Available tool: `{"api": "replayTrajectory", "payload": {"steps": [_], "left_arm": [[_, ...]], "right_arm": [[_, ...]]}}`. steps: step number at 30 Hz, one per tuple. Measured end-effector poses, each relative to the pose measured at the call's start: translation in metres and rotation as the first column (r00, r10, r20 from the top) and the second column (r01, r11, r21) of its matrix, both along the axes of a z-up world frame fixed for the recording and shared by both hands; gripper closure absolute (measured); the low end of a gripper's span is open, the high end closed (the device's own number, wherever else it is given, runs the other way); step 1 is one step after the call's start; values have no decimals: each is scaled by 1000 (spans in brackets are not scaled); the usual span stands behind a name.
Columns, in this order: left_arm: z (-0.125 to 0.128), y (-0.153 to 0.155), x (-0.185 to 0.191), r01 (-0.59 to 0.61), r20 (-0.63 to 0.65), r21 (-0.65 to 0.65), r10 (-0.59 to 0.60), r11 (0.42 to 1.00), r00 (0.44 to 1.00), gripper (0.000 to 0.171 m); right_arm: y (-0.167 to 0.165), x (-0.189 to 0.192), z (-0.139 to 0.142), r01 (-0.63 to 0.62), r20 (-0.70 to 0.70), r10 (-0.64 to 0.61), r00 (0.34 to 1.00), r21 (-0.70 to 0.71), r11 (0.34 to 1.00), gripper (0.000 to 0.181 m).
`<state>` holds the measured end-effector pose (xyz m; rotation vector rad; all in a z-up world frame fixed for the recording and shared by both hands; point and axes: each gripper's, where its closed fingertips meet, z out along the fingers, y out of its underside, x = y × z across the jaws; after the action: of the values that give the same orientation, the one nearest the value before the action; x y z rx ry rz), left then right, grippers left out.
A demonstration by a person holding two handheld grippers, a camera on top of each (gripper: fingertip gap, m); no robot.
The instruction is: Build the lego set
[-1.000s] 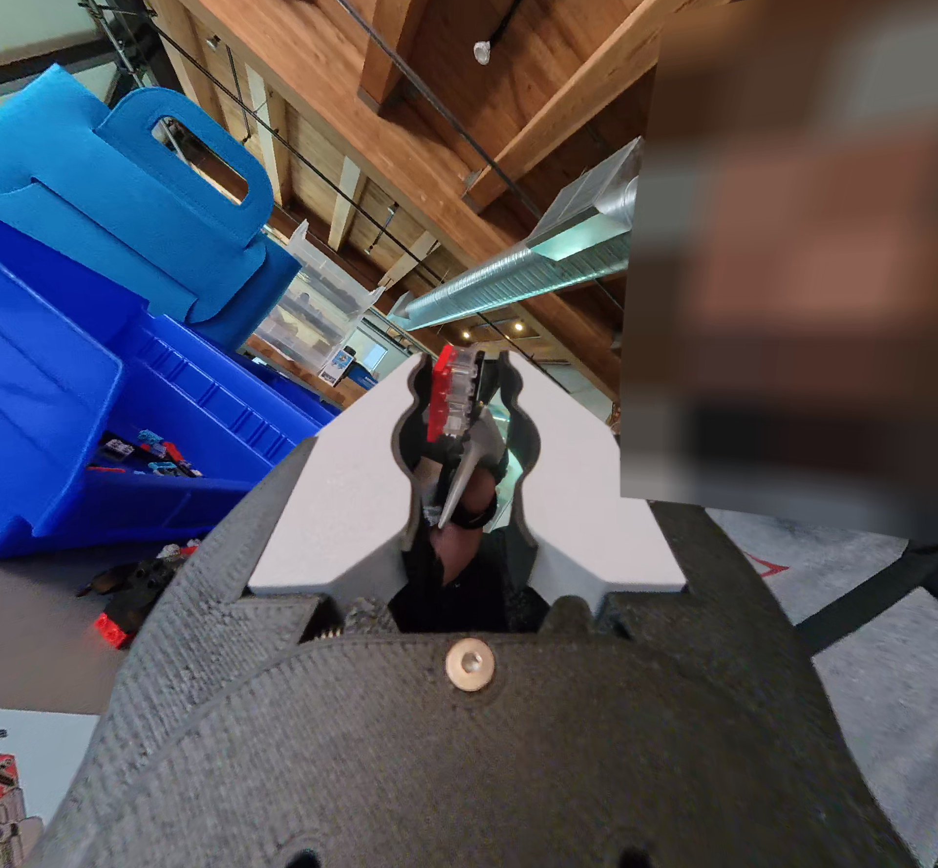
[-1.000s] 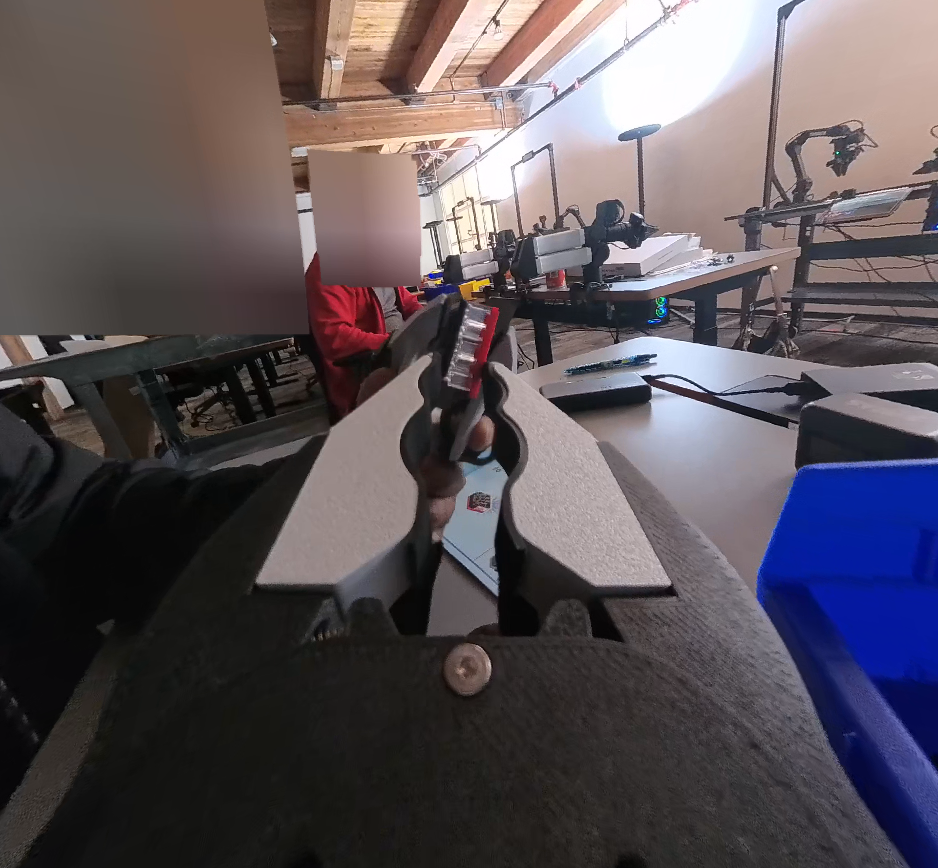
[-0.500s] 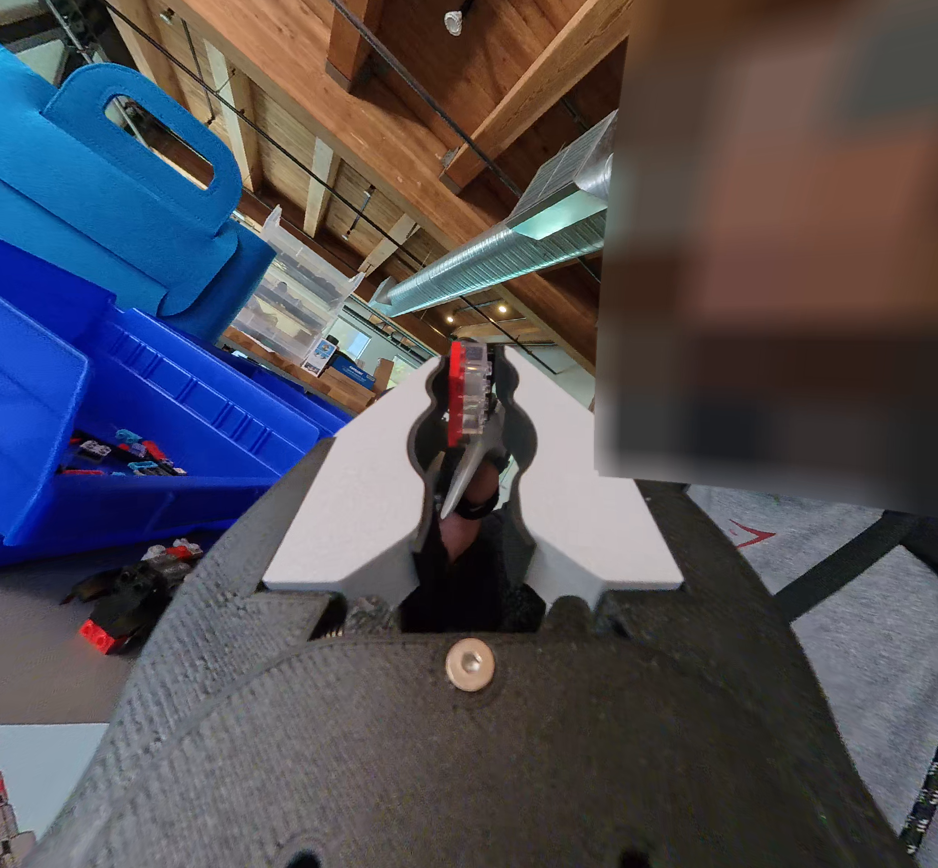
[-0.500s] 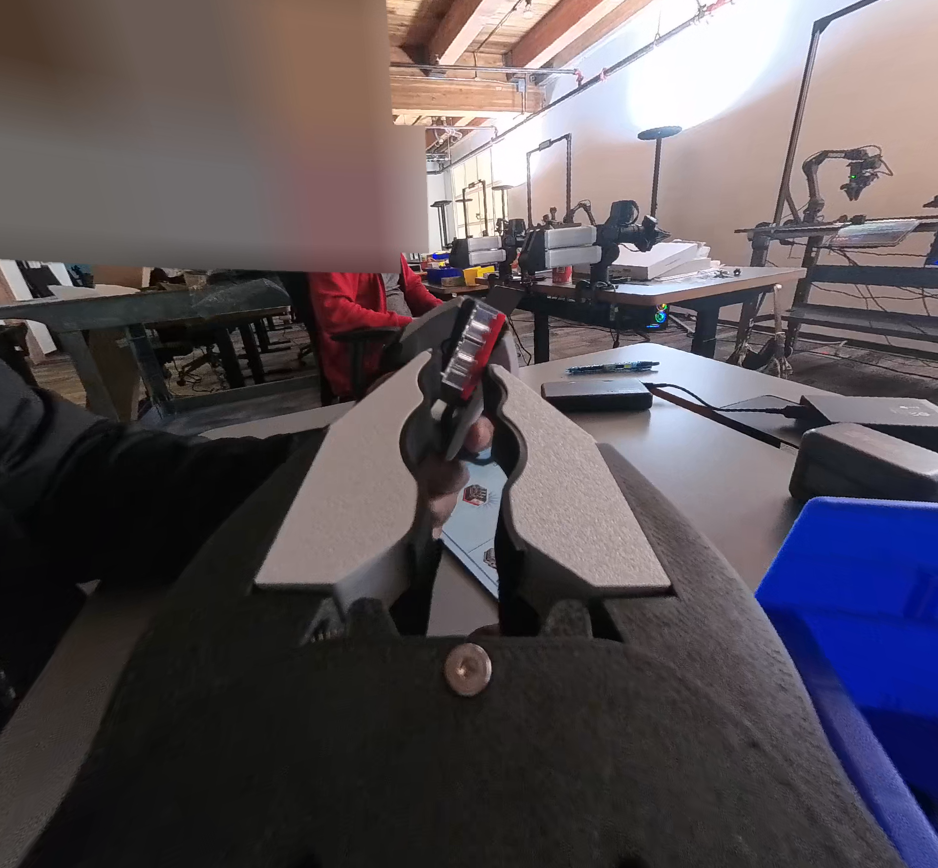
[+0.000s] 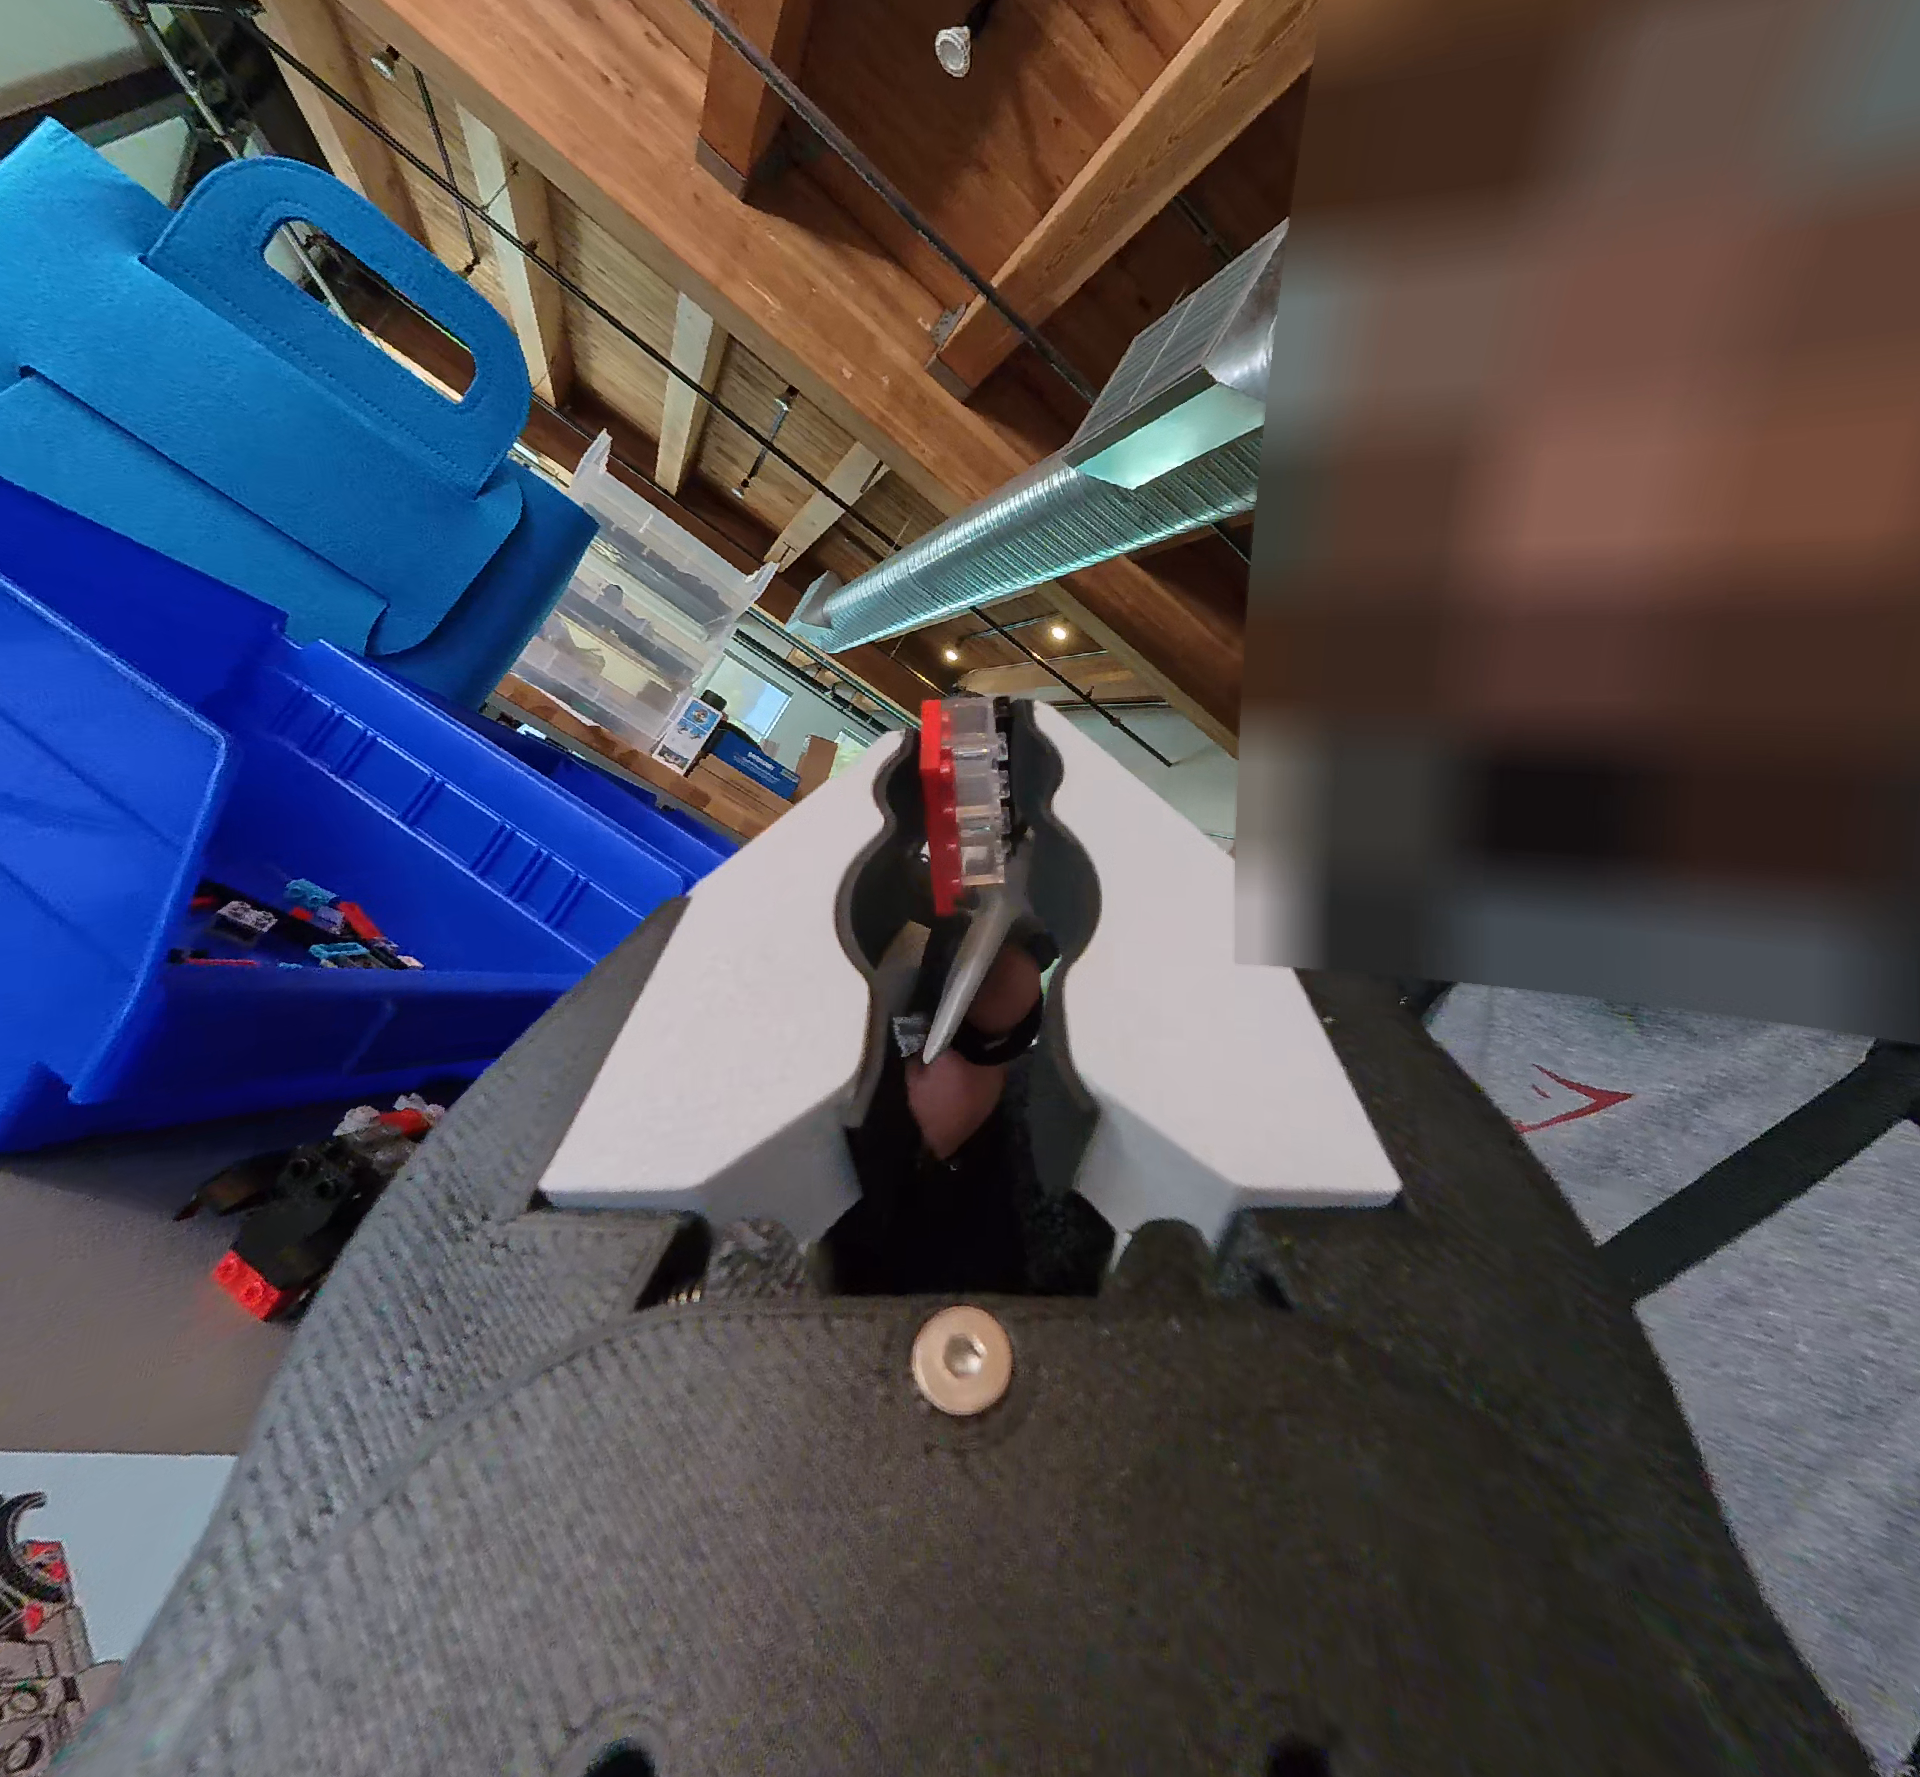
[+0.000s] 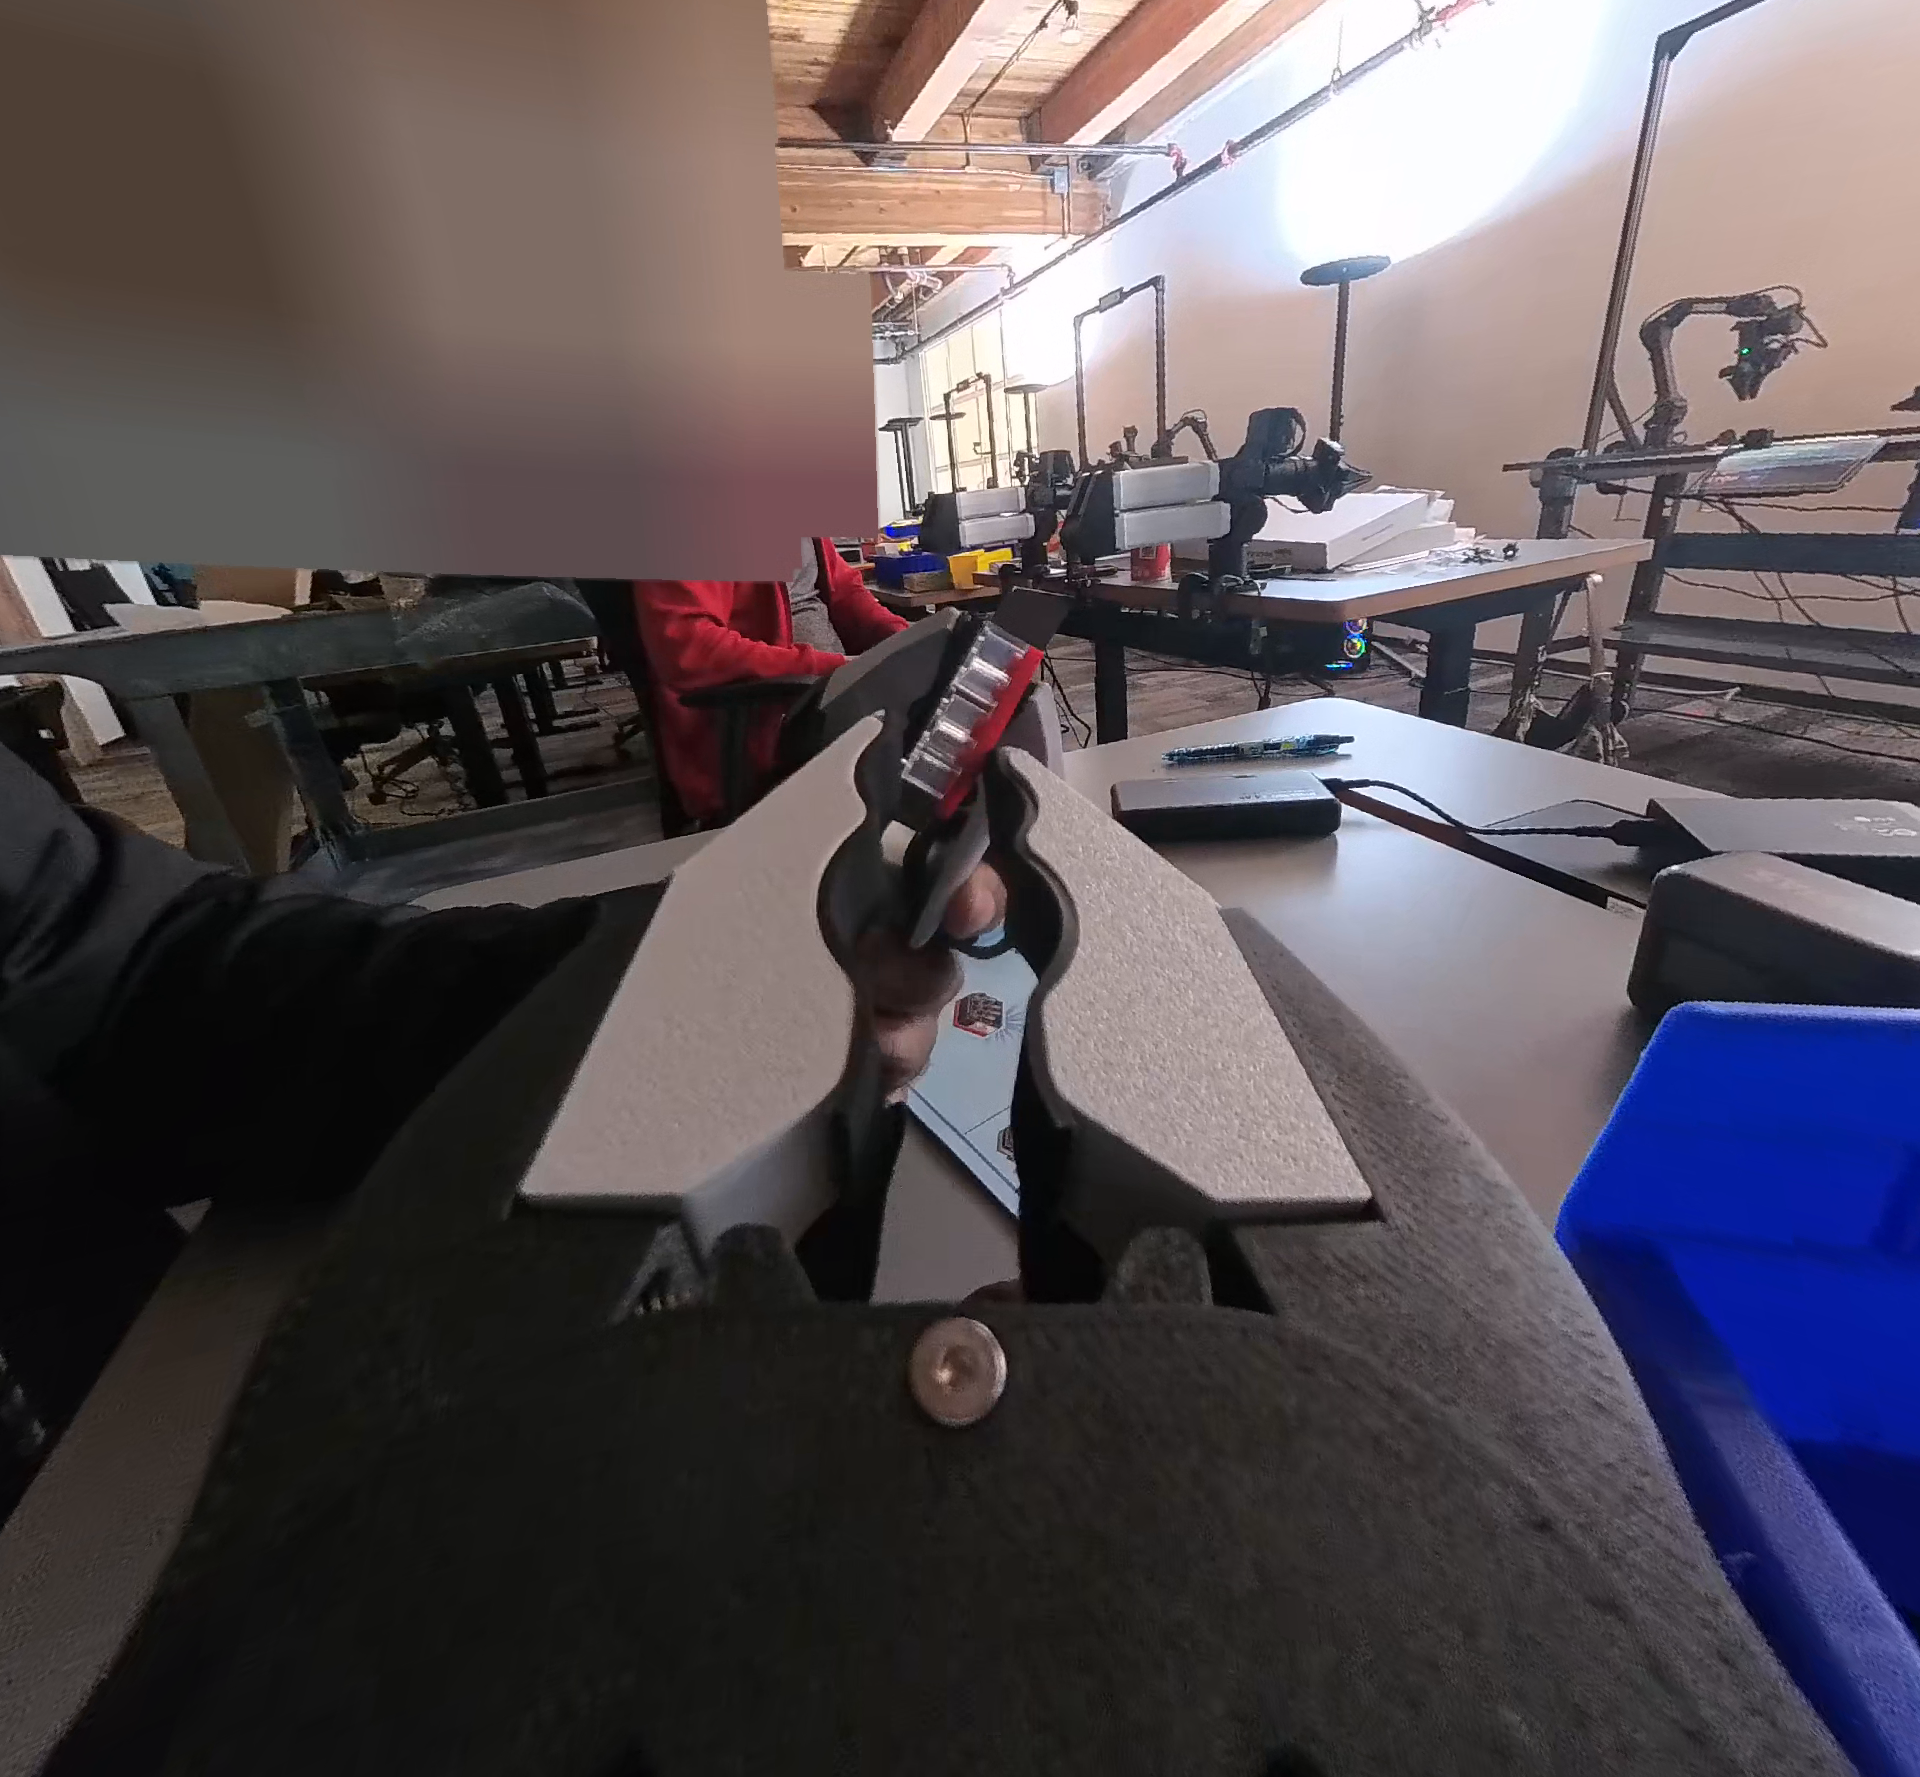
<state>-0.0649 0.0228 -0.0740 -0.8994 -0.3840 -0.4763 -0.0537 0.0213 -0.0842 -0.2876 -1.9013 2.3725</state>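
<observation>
Wooden beams (image 5: 831,200) overhead; above the blue bin (image 5: 343,875) we pinch one red-and-clear brick stack (image 5: 964,805) between both grippers, left (image 5: 961,792) and right (image 6: 961,771), mid-join; next, we'd judge, squeeze it square

Glossy red-and-clear plastic lego piece (image 5: 961,805) — matt, rough-textured black tool body (image 5: 935,1519).

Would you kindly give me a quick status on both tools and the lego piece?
Left tool and right tool both shut on the red-and-clear lego piece, held up off the table. Nothing in the way.
</observation>
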Motion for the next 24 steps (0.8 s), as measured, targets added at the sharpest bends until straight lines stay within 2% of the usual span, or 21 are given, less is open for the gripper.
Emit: {"api": "replayTrajectory", "payload": {"steps": [4,6,15,18,24], "left_arm": [[3,2,-3,-31,7,-19,31,999,999,152],[-2,7,-4,-49,-1,-72,49,996,999,143],[-2,12,-3,-100,-40,-94,97,991,994,150],[-1,9,-4,-105,-46,-79,102,991,994,157],[0,8,-1,-139,-111,-106,128,985,986,157]], "right_arm": [[4,-6,2,4,46,-3,999,-39,999,163],[10,-12,7,27,70,-20,997,-88,996,163],[11,-14,6,-37,153,58,987,-133,990,163],[9,-12,5,-63,160,84,984,-135,989,163],[9,-8,6,-95,149,115,982,-132,987,163]]}}
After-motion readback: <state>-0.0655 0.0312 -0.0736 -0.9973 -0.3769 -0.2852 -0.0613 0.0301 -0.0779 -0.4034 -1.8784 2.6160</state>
